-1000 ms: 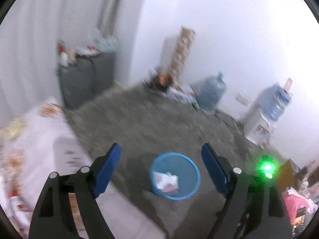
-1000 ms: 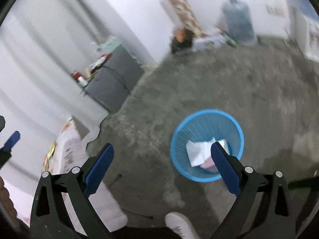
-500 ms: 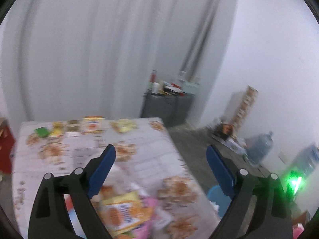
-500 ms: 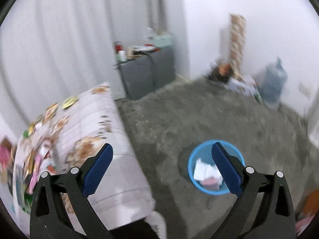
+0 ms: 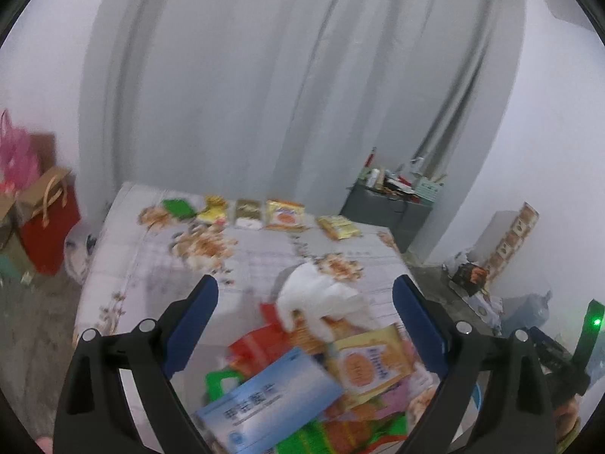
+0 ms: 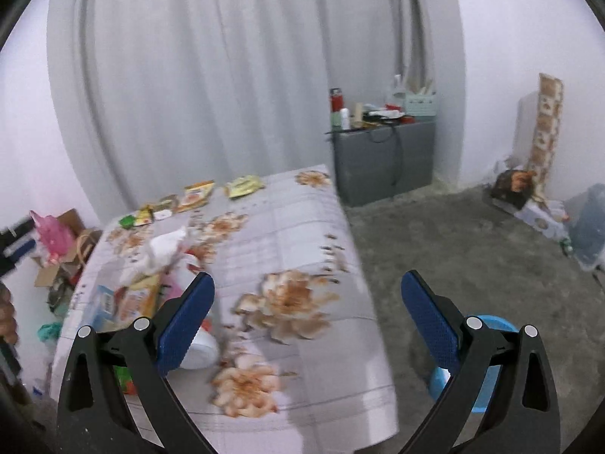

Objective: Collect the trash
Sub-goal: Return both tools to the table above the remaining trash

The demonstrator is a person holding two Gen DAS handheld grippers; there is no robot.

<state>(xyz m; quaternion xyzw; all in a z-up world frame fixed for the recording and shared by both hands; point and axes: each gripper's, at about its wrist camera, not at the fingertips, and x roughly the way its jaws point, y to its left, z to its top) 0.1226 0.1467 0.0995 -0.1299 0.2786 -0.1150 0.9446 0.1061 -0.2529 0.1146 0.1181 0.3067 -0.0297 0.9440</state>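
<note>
Left gripper (image 5: 304, 325) wide open, nothing held between the blue pads. Just under and ahead of it, on the flowered table (image 5: 264, 253): pile of trash (image 5: 314, 374) with a blue-white box (image 5: 270, 401), an orange-yellow snack packet (image 5: 365, 365), red wrappers and a crumpled white tissue (image 5: 321, 295). Farther ahead, at the far table edge, a row of small packets (image 5: 264, 213).

Right gripper (image 6: 308, 319) also wide open, empty, above the table corner. Same pile at its left. Blue bin (image 6: 487, 363) on the grey floor, low at the right, partly hidden behind its right finger.
</note>
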